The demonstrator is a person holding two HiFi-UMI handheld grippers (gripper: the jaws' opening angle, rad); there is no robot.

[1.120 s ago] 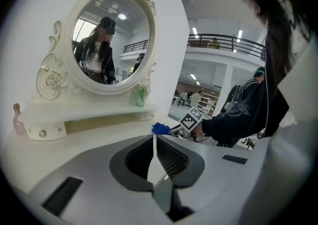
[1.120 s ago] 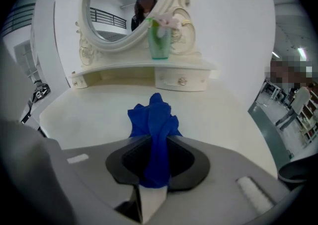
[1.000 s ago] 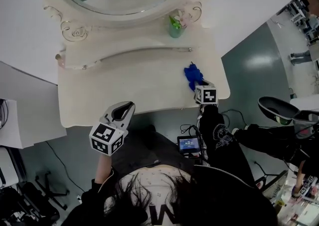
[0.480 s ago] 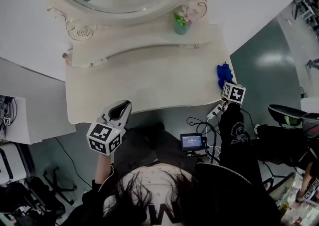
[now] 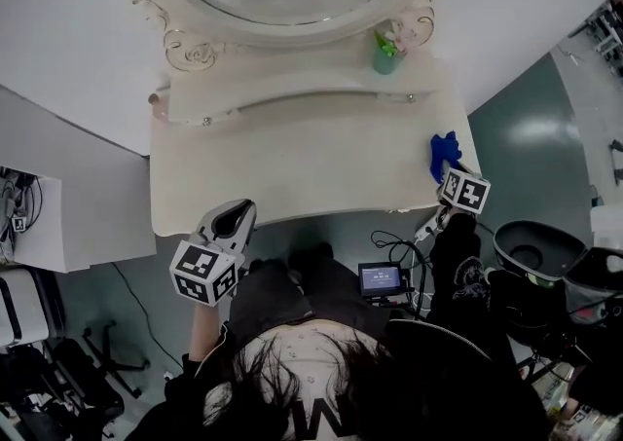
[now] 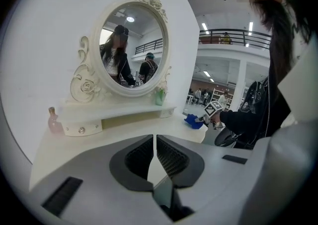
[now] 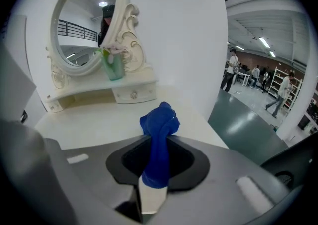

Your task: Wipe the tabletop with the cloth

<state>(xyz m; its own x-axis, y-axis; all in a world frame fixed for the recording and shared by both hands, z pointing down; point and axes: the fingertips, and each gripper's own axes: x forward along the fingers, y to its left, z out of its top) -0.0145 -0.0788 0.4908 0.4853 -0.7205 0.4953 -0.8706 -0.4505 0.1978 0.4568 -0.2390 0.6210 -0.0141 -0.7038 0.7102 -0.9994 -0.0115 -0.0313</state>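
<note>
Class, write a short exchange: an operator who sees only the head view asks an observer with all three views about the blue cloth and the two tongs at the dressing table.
Operator: In the head view the blue cloth sits at the right edge of the table, just ahead of the right tongs. Is it gripped?
Observer: Yes. The right gripper view shows the tongs shut on the cloth, with a bunched end sticking out in front.
Operator: And the left tongs, near the table's front edge?
Observer: The left gripper view shows them closed, with nothing between them.
</note>
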